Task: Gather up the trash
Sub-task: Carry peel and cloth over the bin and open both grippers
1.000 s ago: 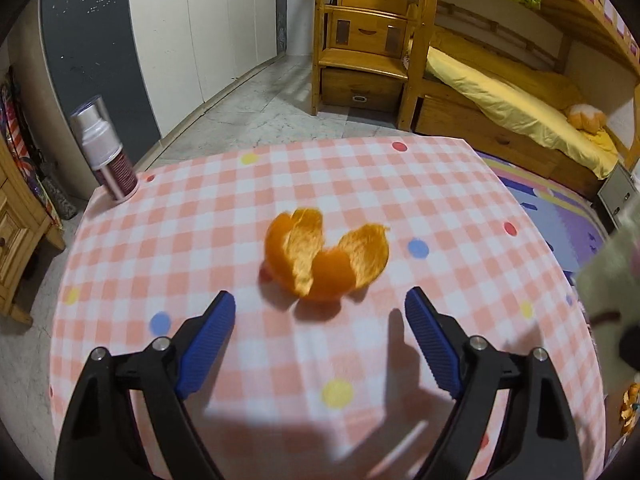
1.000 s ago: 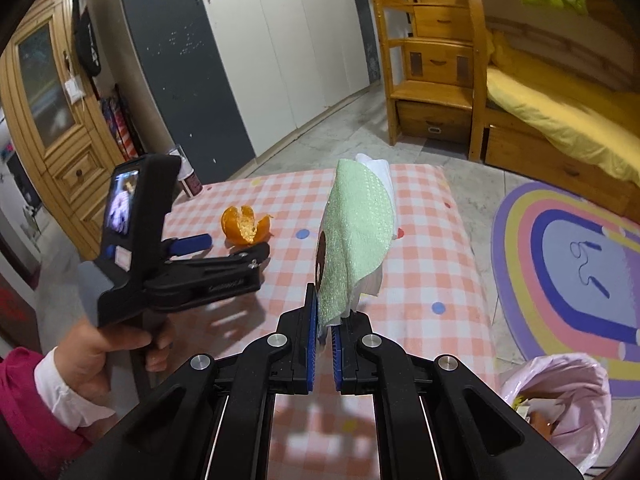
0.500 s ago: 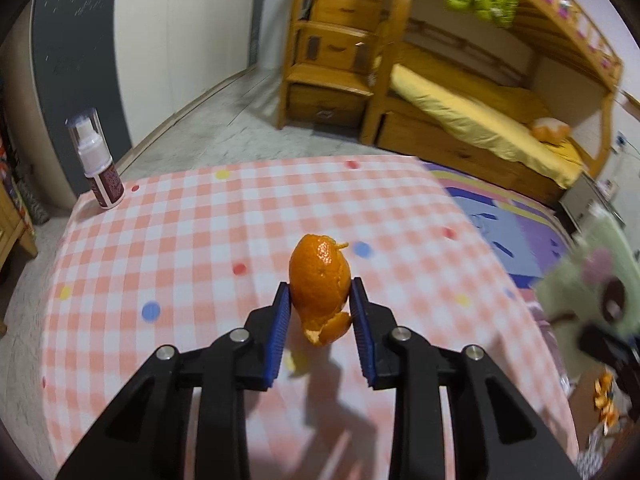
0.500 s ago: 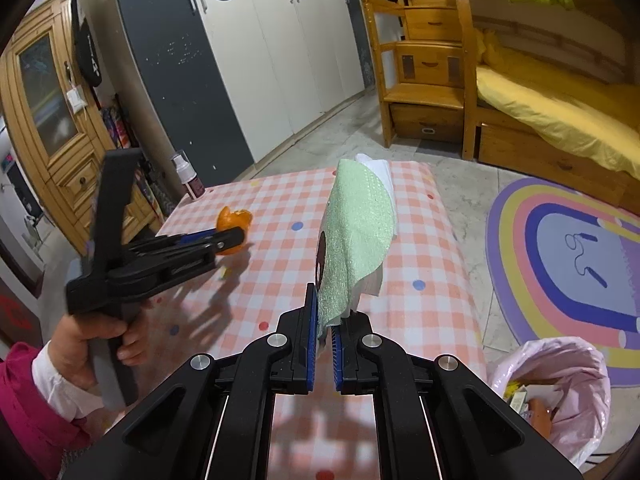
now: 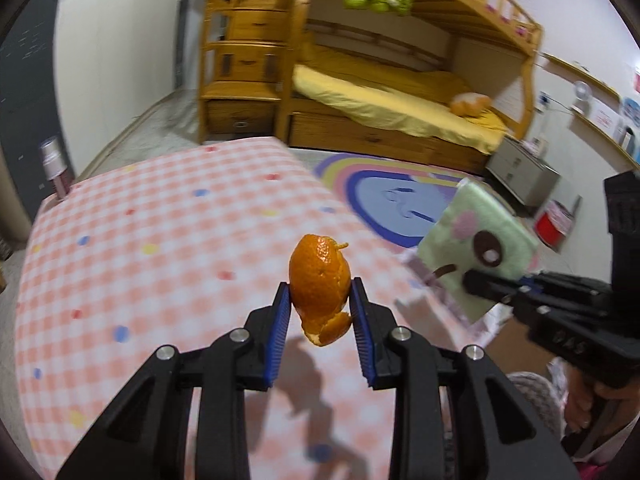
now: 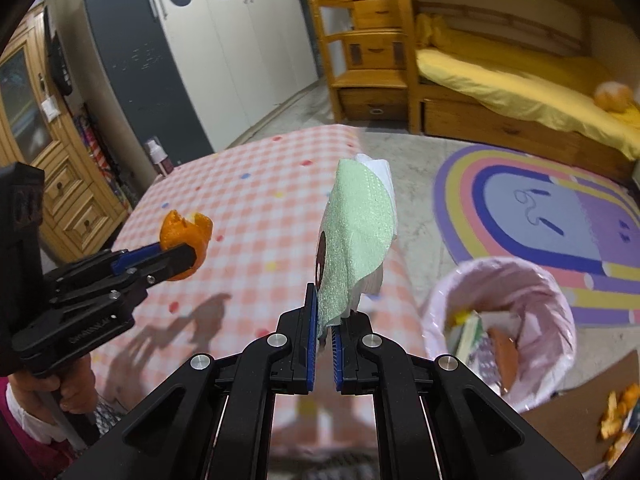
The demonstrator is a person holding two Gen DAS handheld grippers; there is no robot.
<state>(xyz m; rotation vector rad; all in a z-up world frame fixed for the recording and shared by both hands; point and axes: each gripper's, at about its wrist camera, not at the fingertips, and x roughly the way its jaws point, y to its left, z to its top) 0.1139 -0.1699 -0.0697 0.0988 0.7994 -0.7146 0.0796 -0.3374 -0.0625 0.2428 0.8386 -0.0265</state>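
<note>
My left gripper (image 5: 319, 296) is shut on an orange peel (image 5: 320, 286), folded up between its blue pads and lifted above the pink checked tablecloth (image 5: 160, 240). From the right wrist view the same peel (image 6: 185, 233) shows at the left, clamped in the left gripper (image 6: 176, 250). My right gripper (image 6: 325, 316) is shut on a pale green tissue packet (image 6: 354, 240) with white tissue behind it; that packet (image 5: 476, 252) also appears at the right of the left wrist view. A bin lined with a pink bag (image 6: 500, 320) stands on the floor right of the table, holding some trash.
A small spray bottle (image 5: 56, 168) stands at the table's far left corner. A rainbow rug (image 6: 540, 216) lies on the floor beyond the bin. A wooden bunk bed (image 5: 400, 112), wardrobes (image 6: 224, 48) and a wooden cabinet (image 6: 48, 152) line the room. A hand (image 6: 72, 392) holds the left gripper's handle.
The left gripper closed on the orange peel, lifted it off the tablecloth and swung right. The right gripper carried the tissue packet rightward, bringing the pink-lined bin closer into its view.
</note>
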